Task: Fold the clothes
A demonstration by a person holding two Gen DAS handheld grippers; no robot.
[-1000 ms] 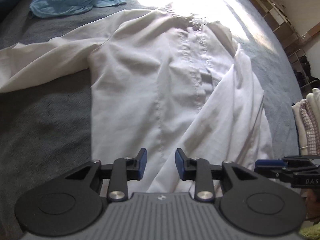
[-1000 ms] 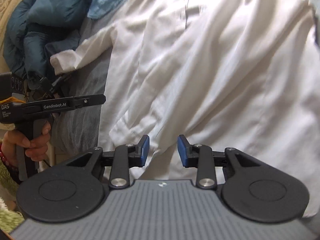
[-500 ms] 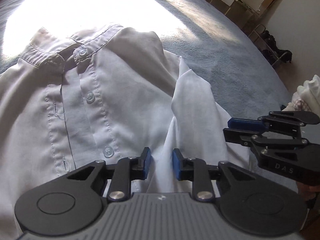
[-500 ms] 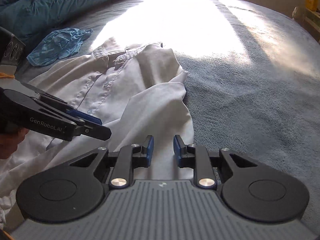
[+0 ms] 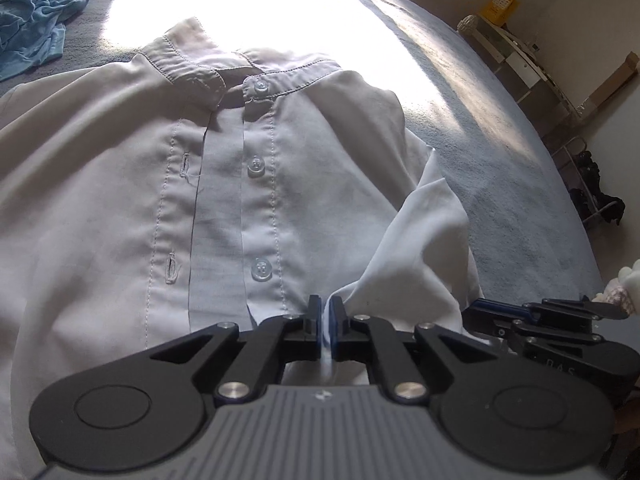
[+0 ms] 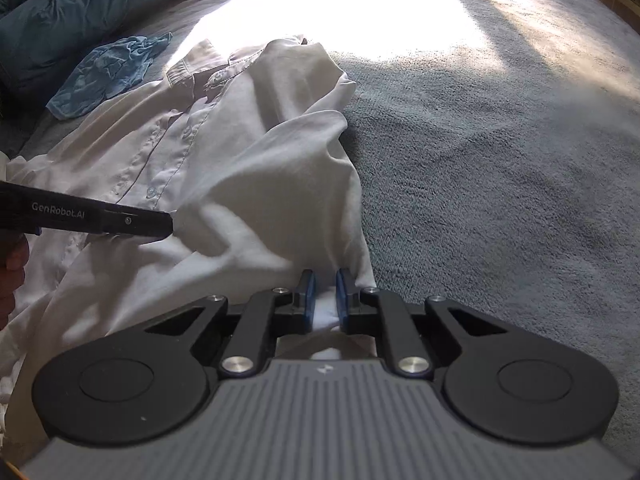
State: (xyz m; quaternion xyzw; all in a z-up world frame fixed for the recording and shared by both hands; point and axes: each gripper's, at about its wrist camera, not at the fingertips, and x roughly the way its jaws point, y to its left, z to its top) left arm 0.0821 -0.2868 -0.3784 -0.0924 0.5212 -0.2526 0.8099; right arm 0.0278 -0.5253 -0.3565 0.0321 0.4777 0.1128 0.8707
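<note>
A white button-up shirt (image 5: 120, 200) lies front up on the grey bed cover (image 5: 500, 140), collar towards the sunlit patch. Its right sleeve (image 6: 280, 184) is folded in over the body. My left gripper (image 5: 325, 316) pinches a ridge of this white cloth just right of the button placket, and its jaws are opening slightly. In the right wrist view it (image 6: 168, 226) reaches in from the left onto the sleeve fold. My right gripper (image 6: 323, 300) has sleeve cloth bunched between its blue pads, jaws closing, at the shirt's edge beside the bed cover (image 6: 500, 160).
A crumpled light-blue garment (image 6: 108, 72) lies beyond the collar at the left. A dark teal duvet (image 6: 60, 12) is piled at the far left. Past the bed's right edge stand a shelf (image 5: 532, 68) and a shoe rack (image 5: 596, 192).
Both grippers moved up along the shirt towards the collar and sank onto the folded sleeve. Their jaws went from apart to nearly together with white cloth between them.
</note>
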